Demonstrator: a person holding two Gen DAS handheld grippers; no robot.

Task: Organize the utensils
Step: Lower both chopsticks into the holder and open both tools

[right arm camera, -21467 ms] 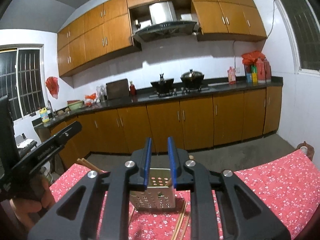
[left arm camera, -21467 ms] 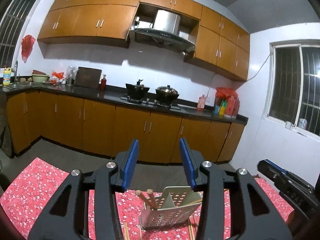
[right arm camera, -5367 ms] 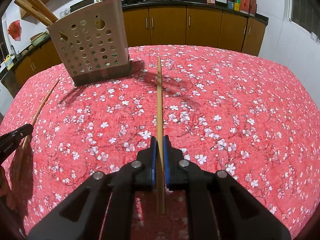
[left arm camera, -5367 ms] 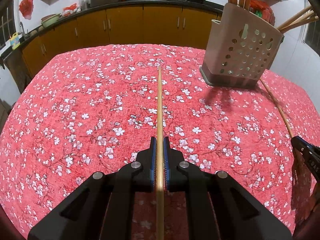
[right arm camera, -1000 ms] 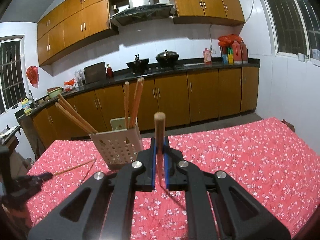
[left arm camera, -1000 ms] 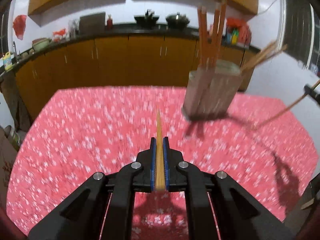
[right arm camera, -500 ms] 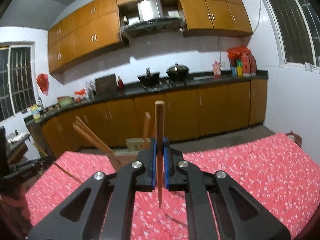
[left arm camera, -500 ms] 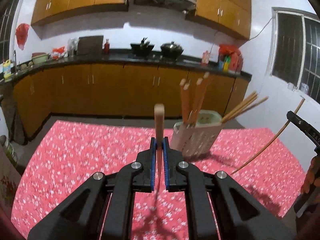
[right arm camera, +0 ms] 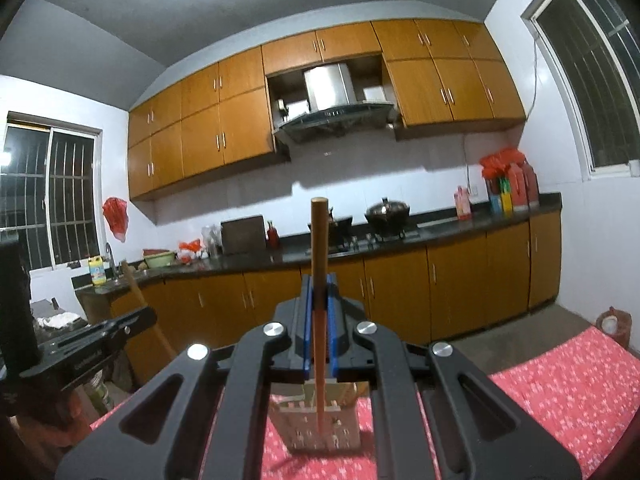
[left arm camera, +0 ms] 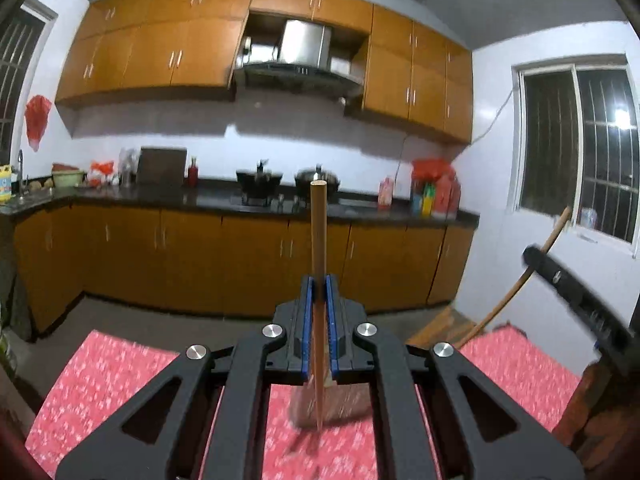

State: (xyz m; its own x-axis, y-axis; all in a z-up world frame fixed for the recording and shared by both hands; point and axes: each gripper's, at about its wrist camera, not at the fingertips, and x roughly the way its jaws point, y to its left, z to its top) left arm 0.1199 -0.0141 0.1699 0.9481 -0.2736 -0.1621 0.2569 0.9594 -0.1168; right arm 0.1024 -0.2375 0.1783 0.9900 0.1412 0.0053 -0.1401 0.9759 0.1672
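Note:
My left gripper (left arm camera: pixel 319 288) is shut on a wooden chopstick (left arm camera: pixel 319 240) held upright, its lower tip over the perforated utensil holder (left arm camera: pixel 340 400) seen blurred below the jaws. My right gripper (right arm camera: pixel 319 288) is shut on another wooden chopstick (right arm camera: pixel 319 248), also upright, its lower tip just above the holder (right arm camera: pixel 316 424). The holder stands on the red floral tablecloth (right arm camera: pixel 560 392). The right gripper with its chopstick (left arm camera: pixel 516 284) shows at the right of the left wrist view. The left gripper's body (right arm camera: pixel 80 352) shows at the left of the right wrist view.
Behind the table run orange kitchen cabinets (left arm camera: pixel 200 256) and a dark counter (left arm camera: pixel 224 200) with pots (right arm camera: pixel 386 212) and bottles (right arm camera: pixel 508 184). The tablecloth (left arm camera: pixel 100 376) spreads to both sides of the holder. A small can (right arm camera: pixel 612 324) stands on the floor at the right.
Both grippers have risen and tilted up, bringing both chopsticks upright over the holder. The holder now sits directly below each gripper's jaws.

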